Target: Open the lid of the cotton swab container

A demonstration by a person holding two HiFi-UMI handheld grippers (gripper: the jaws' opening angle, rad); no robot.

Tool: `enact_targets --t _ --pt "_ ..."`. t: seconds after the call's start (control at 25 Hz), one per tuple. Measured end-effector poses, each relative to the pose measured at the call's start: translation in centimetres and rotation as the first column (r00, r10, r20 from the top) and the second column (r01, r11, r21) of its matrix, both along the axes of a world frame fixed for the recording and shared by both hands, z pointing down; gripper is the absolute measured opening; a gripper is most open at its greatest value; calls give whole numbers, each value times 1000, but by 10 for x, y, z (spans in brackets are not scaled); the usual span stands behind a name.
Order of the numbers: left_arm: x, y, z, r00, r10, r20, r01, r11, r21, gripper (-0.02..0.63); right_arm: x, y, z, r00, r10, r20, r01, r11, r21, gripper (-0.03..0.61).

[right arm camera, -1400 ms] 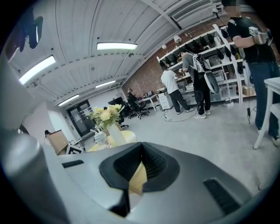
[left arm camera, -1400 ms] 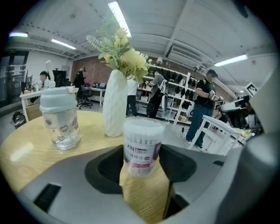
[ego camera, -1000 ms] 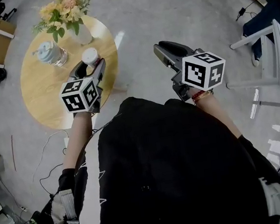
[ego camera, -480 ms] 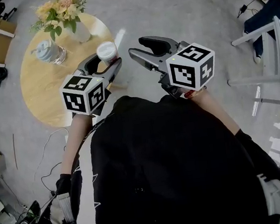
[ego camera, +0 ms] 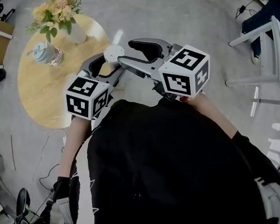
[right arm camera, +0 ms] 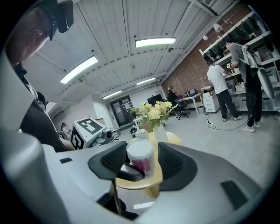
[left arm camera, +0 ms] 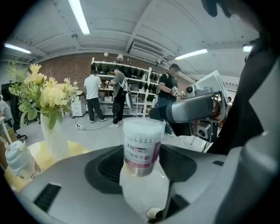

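Plastic swab container (ego camera: 113, 52), one; tongs (ego camera: 106, 67) (ego camera: 126, 53), two

Tight gap ahead
Right claw (ego camera: 126, 53), jaws just opening, flanks cotton swab container (ego camera: 113, 52), untouched; flower vase (ego camera: 75, 33) well beyond

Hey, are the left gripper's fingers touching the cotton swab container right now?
Touching. The left gripper view shows the cotton swab container upright between the fingers of the left gripper, both pressed against its lower sides.
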State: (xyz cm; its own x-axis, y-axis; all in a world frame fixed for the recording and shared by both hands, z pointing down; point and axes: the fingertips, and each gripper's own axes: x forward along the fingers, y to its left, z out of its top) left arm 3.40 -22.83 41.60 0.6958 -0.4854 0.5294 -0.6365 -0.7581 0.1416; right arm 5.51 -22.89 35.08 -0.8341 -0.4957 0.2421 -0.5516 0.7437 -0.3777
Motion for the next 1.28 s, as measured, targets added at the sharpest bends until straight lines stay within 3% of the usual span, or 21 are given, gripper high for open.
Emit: enact_targets --t 0.28,0.84,1.28 --pt "8 14 -5 1000 23 18 -23 1000 12 265 -15 14 1 998 -56 -35 57 997 42 270" --pt "-2 32 2 1000 -6 27 6 1000 -5 264 -38 27 14 991 -108 -81 114 991 73 275" --pt "0 29 0 999 7 37 -6 1000 -12 264 -33 22 14 995 -83 -56 86 995 58 261"
